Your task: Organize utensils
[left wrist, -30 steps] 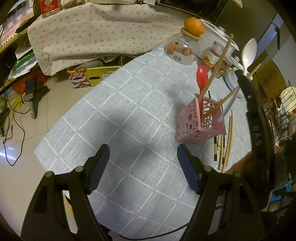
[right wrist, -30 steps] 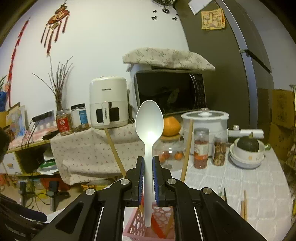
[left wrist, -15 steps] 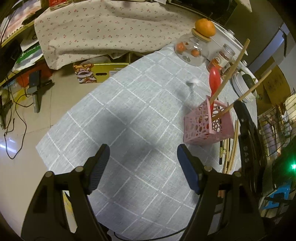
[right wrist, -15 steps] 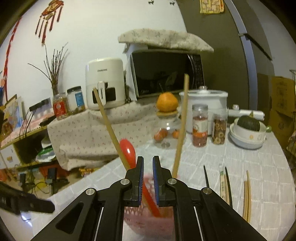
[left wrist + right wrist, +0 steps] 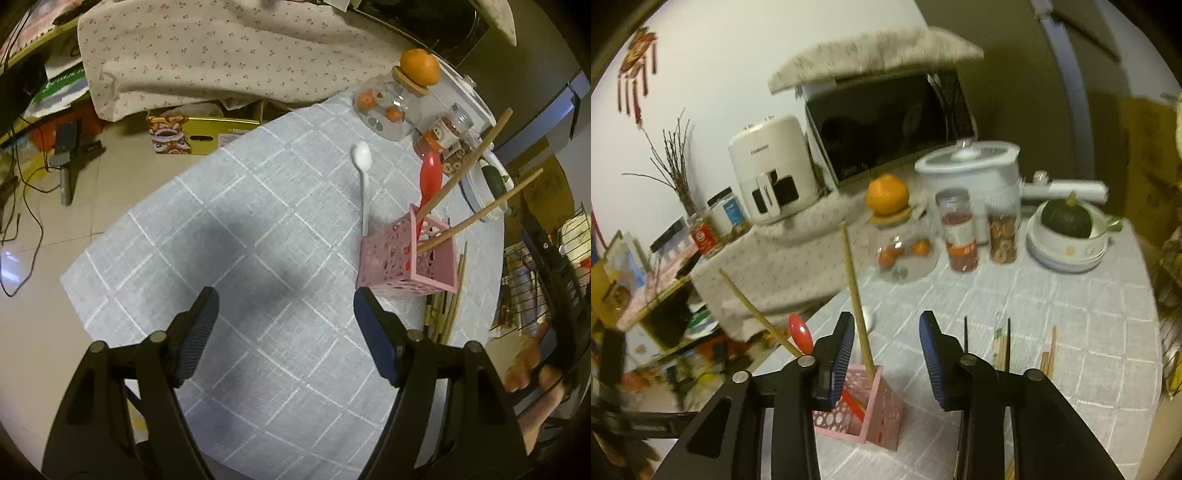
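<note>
The pink holder (image 5: 866,408) hides the lower ends of its utensils. Motion blurs the right view's left clutter. The loose chopsticks (image 5: 448,306) run behind the holder's near-right side.

Woven tablecloth (image 5: 229,236), glossy plastic spoon (image 5: 363,173), wooden chopsticks (image 5: 476,218)

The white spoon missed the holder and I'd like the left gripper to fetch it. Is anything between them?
Nothing visible. The left gripper hangs open over bare tablecloth, and the white spoon lies flat ahead, its handle end by the pink holder.
</note>
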Available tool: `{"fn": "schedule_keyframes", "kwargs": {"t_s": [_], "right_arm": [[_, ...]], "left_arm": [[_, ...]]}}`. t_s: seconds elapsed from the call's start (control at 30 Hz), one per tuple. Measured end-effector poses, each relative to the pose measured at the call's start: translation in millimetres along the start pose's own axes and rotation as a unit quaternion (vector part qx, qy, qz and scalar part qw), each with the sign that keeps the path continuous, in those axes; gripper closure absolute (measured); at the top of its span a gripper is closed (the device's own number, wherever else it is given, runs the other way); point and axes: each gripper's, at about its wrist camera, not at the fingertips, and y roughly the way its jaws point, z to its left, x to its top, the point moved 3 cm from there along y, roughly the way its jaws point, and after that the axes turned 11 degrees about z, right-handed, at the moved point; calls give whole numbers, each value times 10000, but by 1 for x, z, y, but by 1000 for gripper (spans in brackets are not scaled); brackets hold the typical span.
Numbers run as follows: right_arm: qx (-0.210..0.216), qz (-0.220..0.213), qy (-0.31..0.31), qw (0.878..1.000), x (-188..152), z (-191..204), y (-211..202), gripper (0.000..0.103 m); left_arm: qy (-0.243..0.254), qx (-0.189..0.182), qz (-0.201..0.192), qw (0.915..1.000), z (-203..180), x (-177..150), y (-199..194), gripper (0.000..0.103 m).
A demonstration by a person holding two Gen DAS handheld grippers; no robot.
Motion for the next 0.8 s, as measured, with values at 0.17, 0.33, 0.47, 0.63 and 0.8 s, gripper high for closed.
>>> {"fn": "schedule_keyframes", "kwargs": {"t_s": [0.17, 0.33, 0.47, 0.63, 0.8], "right_arm": [[12, 711, 182, 9973, 17, -26, -2, 64], [-57, 1217, 96, 9925, 7, -46, -13, 60], [-411, 1869, 80, 9815, -14, -67, -11, 55], [-565, 2263, 249, 9721, -27, -80, -5, 48], [-624, 2538, -33, 9652, -32, -76, 4, 45]], "left_arm": [[302, -17, -37, 9995, -3, 22, 12, 27], [221, -655, 12, 9976, 0, 71, 34, 27], [700, -880, 62, 9936, -22, 110, 66, 32], [927, -1457, 362, 9843, -40, 146, 111, 43], [1104, -1316, 573, 9835, -68, 181, 140, 51]]}}
